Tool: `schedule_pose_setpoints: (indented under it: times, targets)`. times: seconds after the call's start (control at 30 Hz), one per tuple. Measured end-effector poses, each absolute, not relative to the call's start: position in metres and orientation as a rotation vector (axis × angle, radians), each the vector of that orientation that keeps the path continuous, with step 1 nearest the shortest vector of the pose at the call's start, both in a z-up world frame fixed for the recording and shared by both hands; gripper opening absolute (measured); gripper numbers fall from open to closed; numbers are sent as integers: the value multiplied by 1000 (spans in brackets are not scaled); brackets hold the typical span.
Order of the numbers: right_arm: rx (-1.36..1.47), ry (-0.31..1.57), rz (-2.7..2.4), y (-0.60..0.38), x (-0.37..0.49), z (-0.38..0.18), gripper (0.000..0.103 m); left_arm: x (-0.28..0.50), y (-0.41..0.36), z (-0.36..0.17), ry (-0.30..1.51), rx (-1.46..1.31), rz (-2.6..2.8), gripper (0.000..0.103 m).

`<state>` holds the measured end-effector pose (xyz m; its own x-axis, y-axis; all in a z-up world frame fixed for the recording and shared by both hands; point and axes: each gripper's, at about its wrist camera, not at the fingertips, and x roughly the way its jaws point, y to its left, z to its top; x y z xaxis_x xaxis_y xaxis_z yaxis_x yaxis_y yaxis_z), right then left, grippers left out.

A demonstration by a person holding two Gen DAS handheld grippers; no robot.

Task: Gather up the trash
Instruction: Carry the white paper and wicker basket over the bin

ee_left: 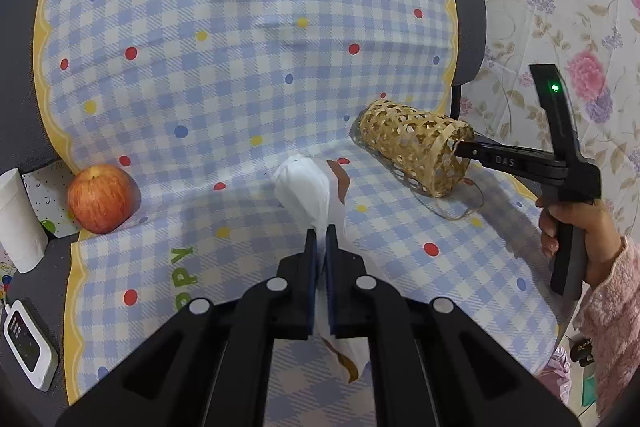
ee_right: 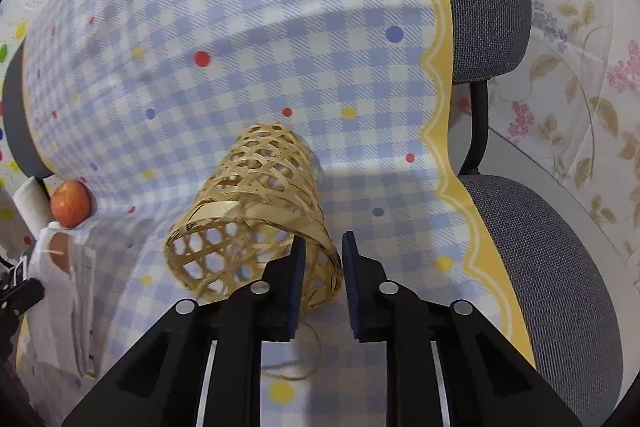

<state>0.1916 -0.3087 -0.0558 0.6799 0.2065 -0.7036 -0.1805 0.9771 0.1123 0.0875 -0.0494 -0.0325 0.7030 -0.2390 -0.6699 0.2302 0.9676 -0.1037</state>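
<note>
Between my left claw's [ee_left: 321, 235] pressed pads: white paper bag [ee_left: 306, 187], pinched; ahead of my right claw [ee_right: 324, 247], jaws straddling its rim: toppled wicker basket [ee_right: 256, 211], not yet clamped or filled.

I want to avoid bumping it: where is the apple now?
The apple lies at the left edge of the checked cloth in the left wrist view, beside a white paper roll, left of the white bag.
</note>
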Motion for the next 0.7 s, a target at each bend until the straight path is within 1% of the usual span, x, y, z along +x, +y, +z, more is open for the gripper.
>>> schedule_pose_setpoints:
  times: [0.03,0.07,0.13,0.4,0.7]
  targets:
    - [26,788,218,-307,186,-53,11,86,-49,-34,746,-15,-260,2]
    - [18,786,218,-306,181,-51,8,85,-48,-33,745,-19,-260,2]
    - [8,771,211,-305,165,-43,6,79,-47,-31,739,-27,-263,2]
    - [68,719,209,-303,88,-1,5,40,-42,-14,697,-43,-281,2]
    - [126,718,161,-317,5,9,5,-7,-55,-1,659,-36,-351,2]
